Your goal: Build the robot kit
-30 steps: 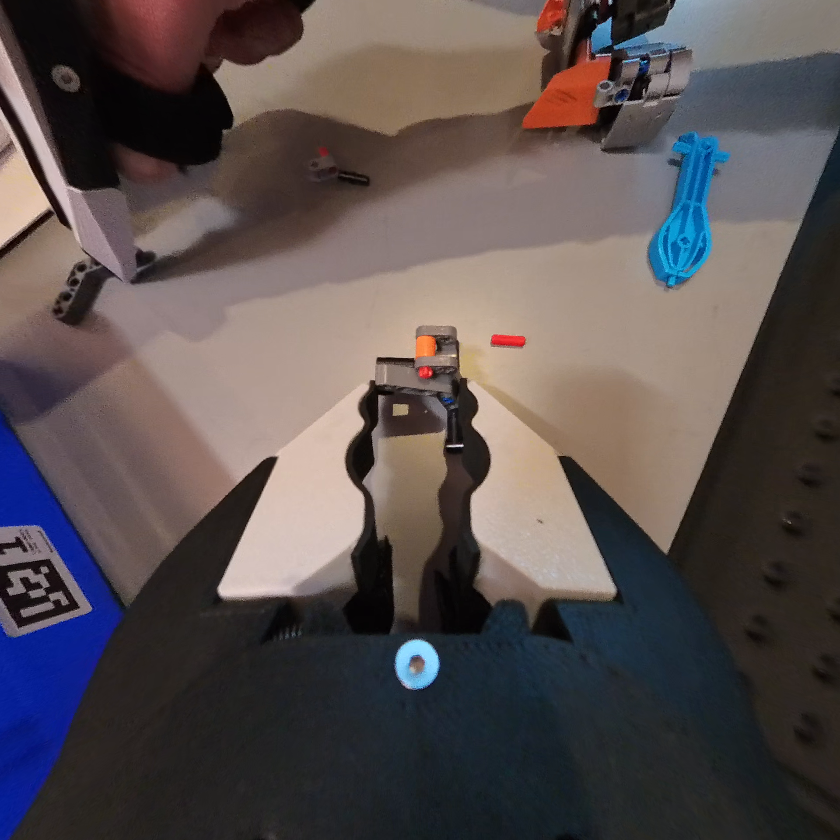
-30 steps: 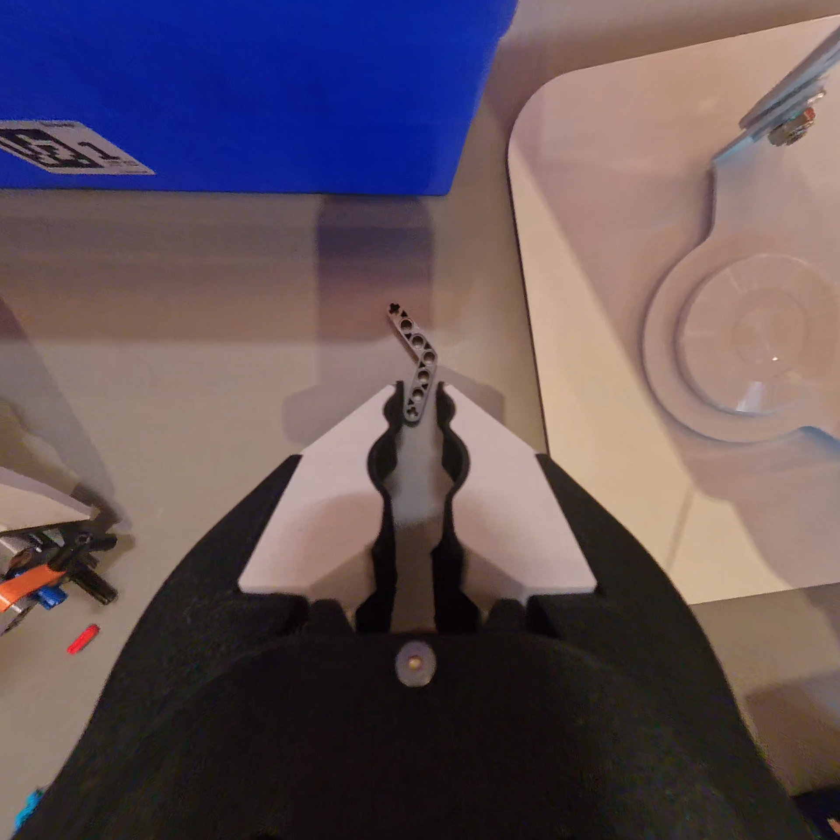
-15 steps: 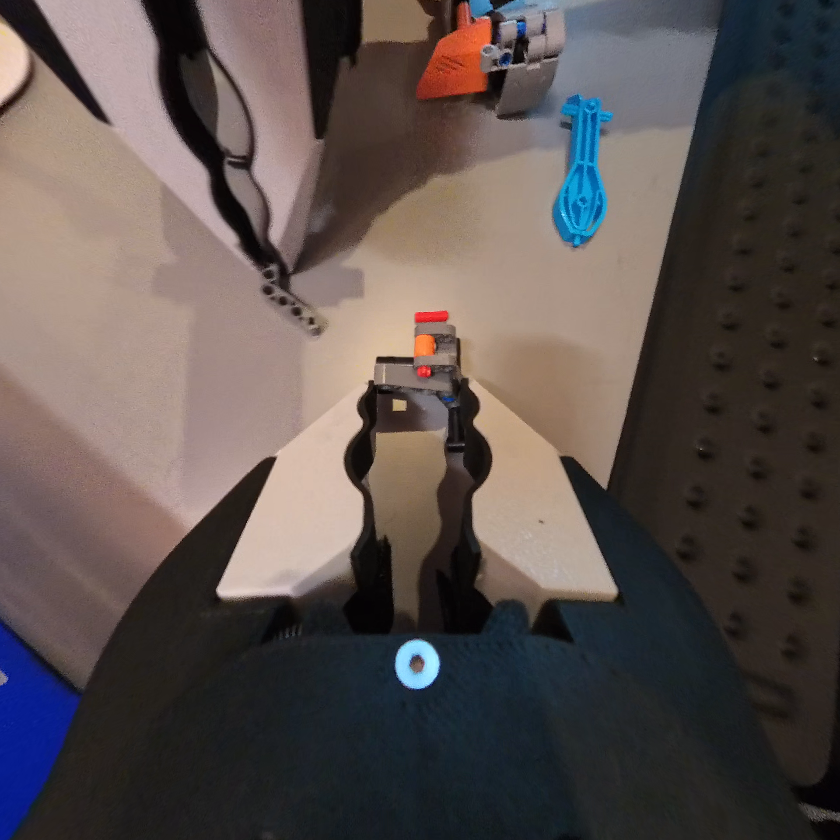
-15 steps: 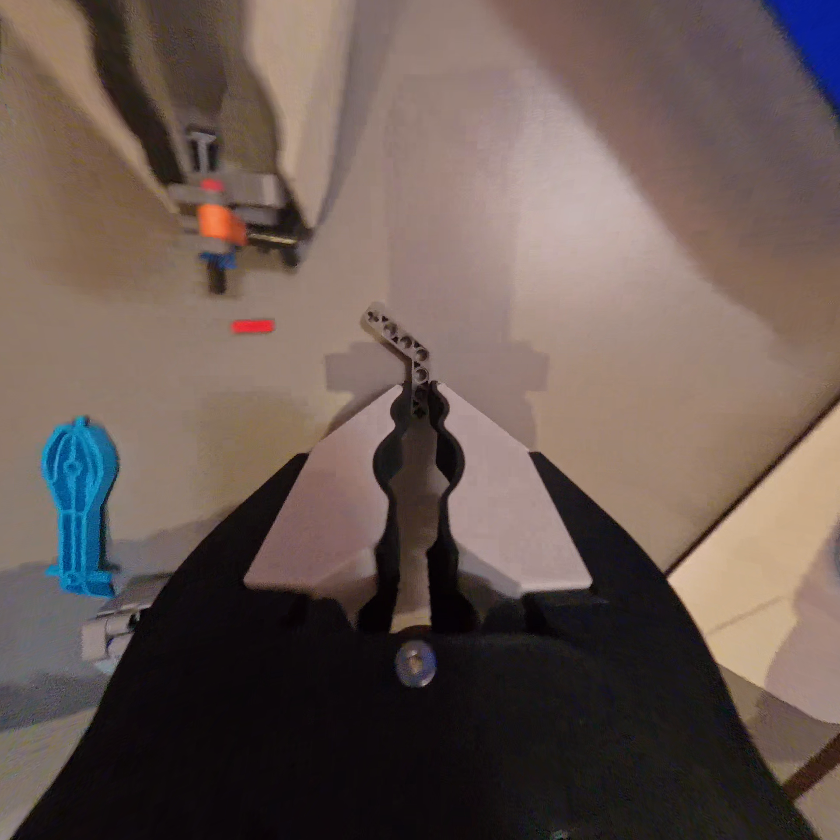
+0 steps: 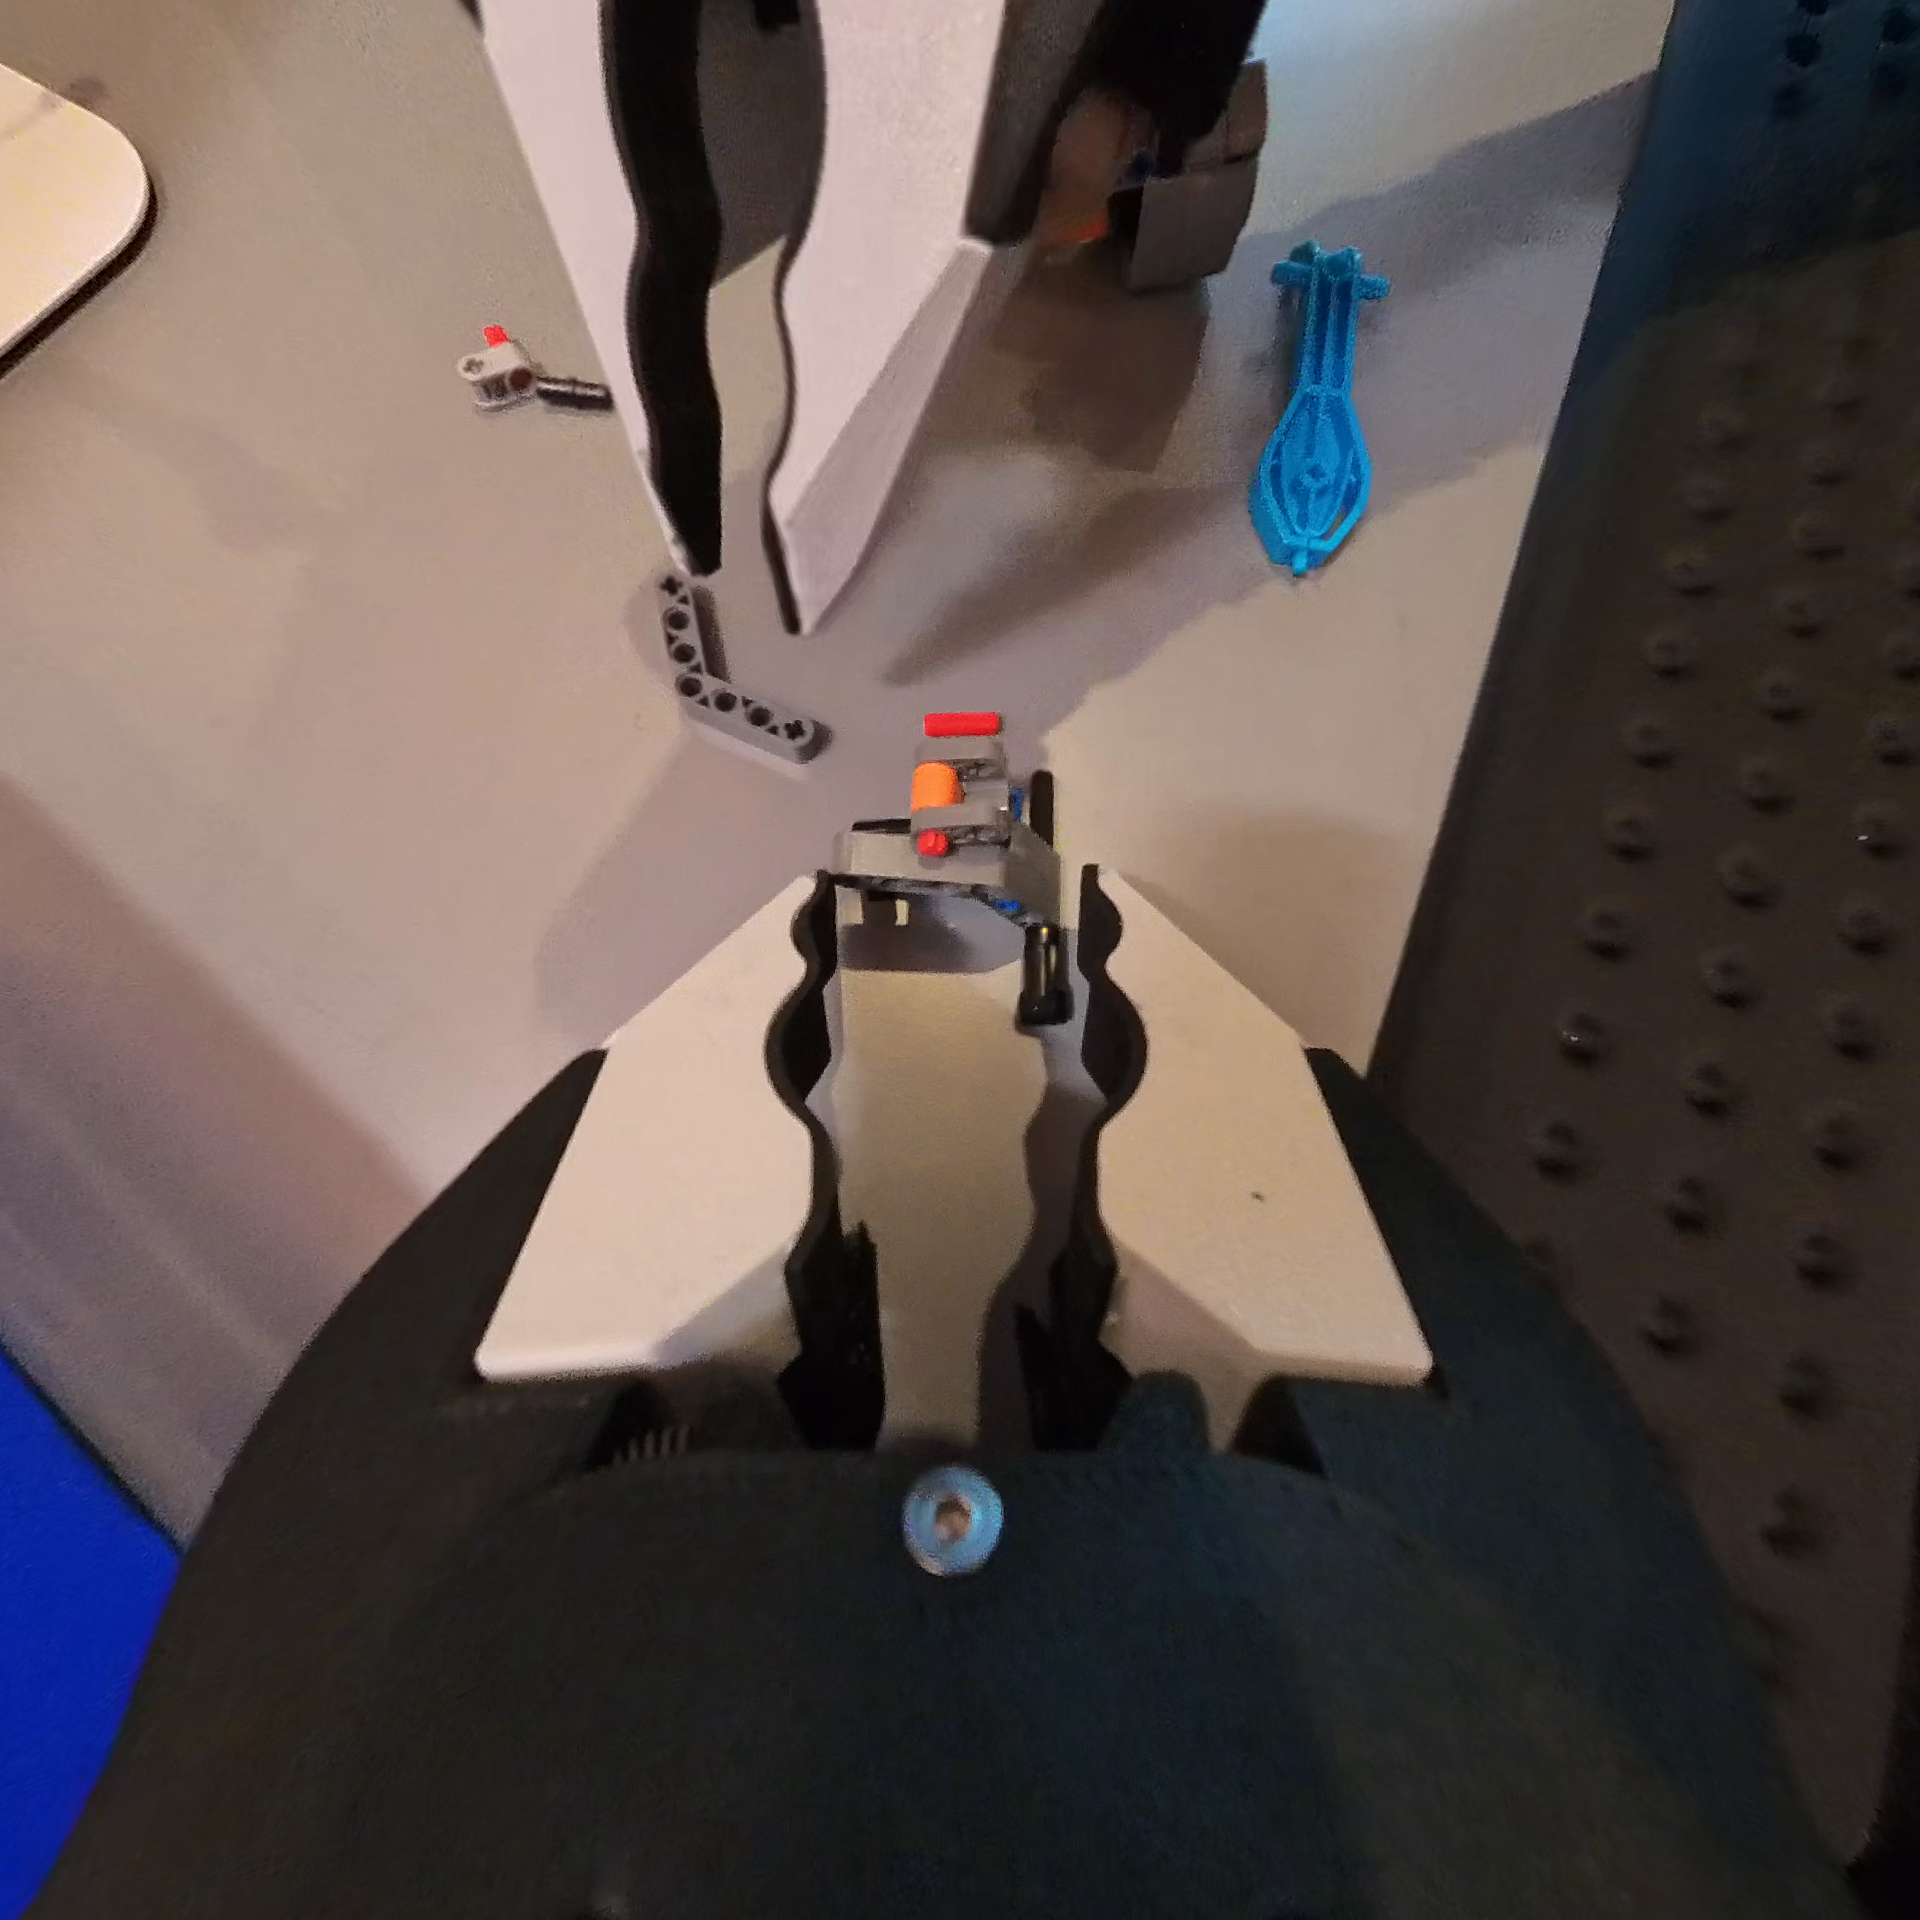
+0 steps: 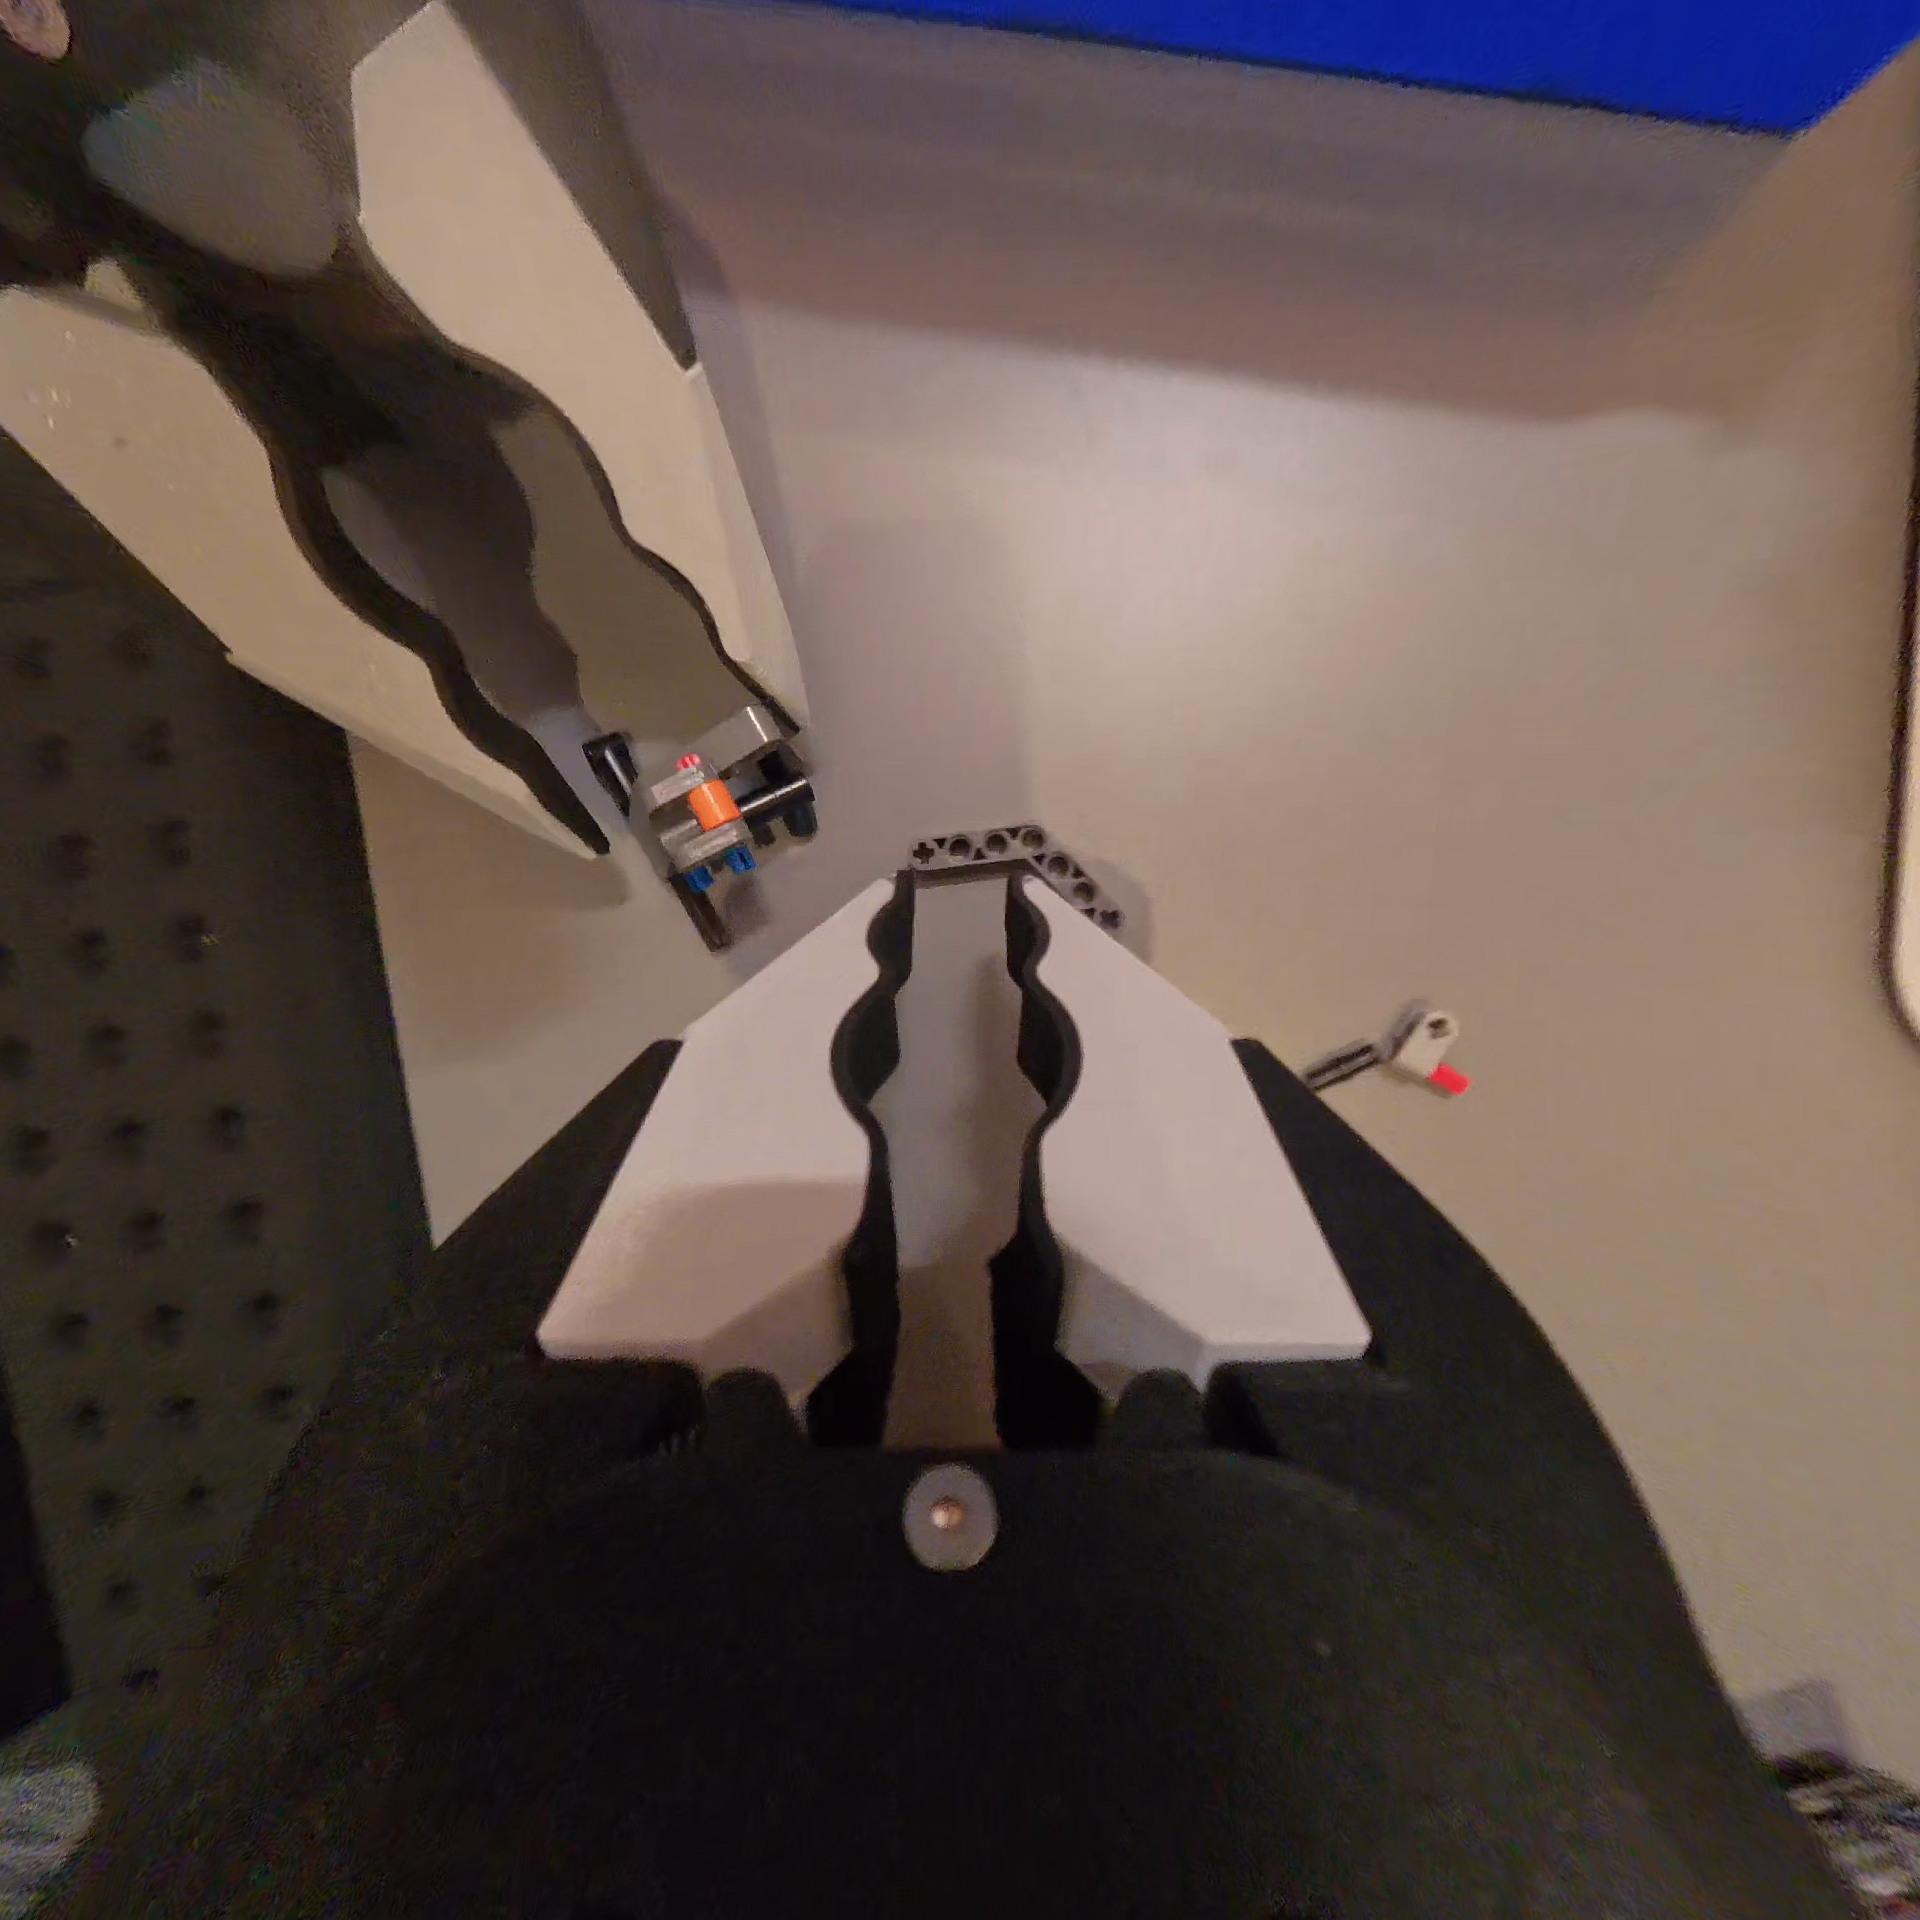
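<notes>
Left wrist view: the left gripper [image 5: 951, 883] held a small grey assembly [image 5: 951, 831] at its fingertips. Right wrist view: the right gripper [image 6: 958, 883] had its fingers slightly parted, and the bent grey beam [image 6: 1013, 857] lay on the surface [image 6: 1351, 623] just past their tips.

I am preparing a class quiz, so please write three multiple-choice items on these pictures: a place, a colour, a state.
1. Where does the blue paddle-shaped part lie? A) on the table beside the studded mat B) inside a blue box C) in a hand-held gripper
2. The sleeve on the grey assembly is: A) green B) orange C) white
3. The left hand-held gripper is: A) open and empty B) out of view C) shut on the grey assembly

Key: A, it rests flat by the mat; B, plainly orange; C, its fingers clamp the assembly's sides.
</notes>
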`<state>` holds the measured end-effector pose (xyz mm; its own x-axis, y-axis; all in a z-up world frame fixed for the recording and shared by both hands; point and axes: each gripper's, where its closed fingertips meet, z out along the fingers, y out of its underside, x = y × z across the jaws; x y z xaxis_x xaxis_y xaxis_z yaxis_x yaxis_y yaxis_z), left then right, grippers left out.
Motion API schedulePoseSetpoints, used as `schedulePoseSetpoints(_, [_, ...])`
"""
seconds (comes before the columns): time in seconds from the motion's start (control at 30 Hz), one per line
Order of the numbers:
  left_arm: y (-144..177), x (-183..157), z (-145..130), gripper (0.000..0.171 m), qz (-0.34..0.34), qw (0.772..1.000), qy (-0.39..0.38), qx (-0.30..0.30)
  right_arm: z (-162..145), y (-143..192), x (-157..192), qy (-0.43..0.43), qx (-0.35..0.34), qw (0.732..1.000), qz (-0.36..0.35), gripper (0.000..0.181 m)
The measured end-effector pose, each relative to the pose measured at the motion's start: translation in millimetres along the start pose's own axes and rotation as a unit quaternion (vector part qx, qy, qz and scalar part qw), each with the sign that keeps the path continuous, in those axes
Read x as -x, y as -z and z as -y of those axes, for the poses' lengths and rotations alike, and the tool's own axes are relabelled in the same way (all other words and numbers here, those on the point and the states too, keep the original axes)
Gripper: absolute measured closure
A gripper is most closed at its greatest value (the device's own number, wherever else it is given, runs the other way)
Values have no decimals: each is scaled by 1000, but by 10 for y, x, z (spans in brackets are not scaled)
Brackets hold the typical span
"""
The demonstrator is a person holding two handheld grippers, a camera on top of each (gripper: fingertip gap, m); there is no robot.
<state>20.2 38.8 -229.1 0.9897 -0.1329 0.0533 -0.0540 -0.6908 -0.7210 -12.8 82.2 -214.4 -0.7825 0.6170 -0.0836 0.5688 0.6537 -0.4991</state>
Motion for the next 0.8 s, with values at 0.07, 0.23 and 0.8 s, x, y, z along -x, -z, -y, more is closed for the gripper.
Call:
schedulePoseSetpoints(0.07, [-14, -3, -16, 127, 4, 1000, 12, -1, -91, -67, -13, -28, 13, 999, -13, 161])
schedulePoseSetpoints(0.23, [-48, -7, -42, 128, 7, 1000, 12, -1, -34, -213, -28, -74, -1, 997, 8, 145])
schedulePoseSetpoints(0.8, [-124, -39, -8, 132, 10, 1000, 9, -14, 117, -394, -95, -2, -29, 1000, -6, 174])
